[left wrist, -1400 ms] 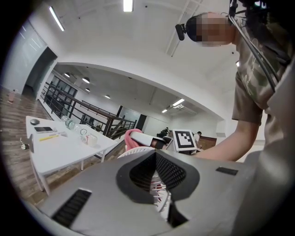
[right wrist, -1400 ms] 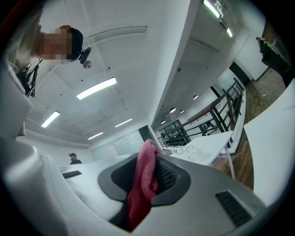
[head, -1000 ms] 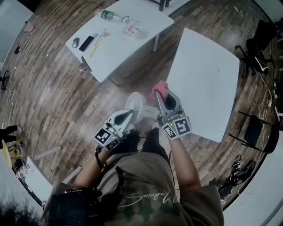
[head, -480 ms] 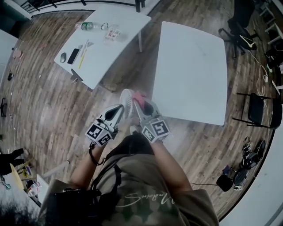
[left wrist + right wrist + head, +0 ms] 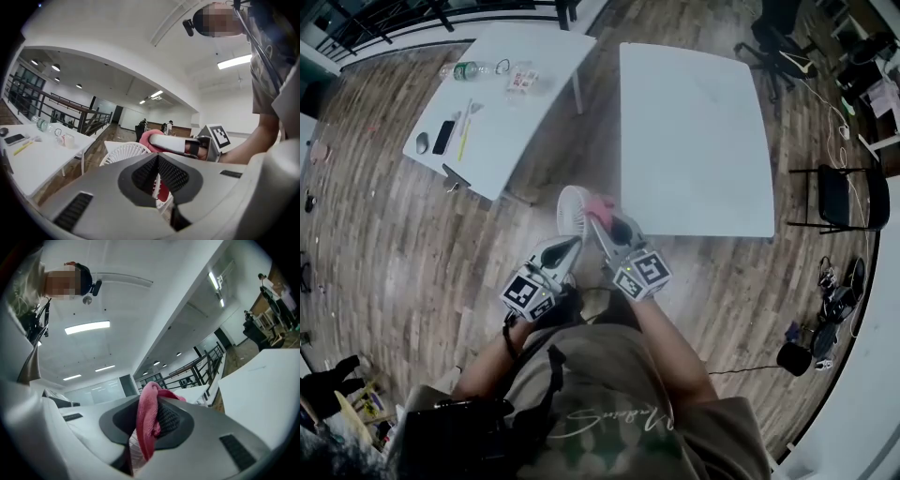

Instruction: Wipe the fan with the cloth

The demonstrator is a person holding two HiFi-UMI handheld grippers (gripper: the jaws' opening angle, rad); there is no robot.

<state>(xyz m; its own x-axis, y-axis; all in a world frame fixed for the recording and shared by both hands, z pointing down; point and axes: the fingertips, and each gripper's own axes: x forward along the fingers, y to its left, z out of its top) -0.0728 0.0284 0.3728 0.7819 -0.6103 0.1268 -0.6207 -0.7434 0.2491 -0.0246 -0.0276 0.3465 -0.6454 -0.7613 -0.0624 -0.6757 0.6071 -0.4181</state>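
From the head view, my right gripper (image 5: pixel 602 220) and the pink cloth (image 5: pixel 601 202) cover one side of the fan (image 5: pixel 570 208); its lower part is lost behind my left gripper (image 5: pixel 574 243). In the left gripper view my own jaws hide the fan's lower half. The bits (image 5: pixel 455 131) on the upper-left table (image 5: pixel 525 117) are too small to name.

**Fan and cloth, both held in the air, seen from the head view.**
Fan (image 5: pixel 572 208): small and white, with a round ribbed grille; stands on edge, gripped at its near side by the closed jaws of the left gripper (image 5: pixel 566 247); cloth (image 5: pixel 599 207): pink, bunched into a thick fold; clamped between the jaws of the right gripper (image 5: pixel 606 217), its free end bulging past the jaw tips; lies against the grille's right rim.
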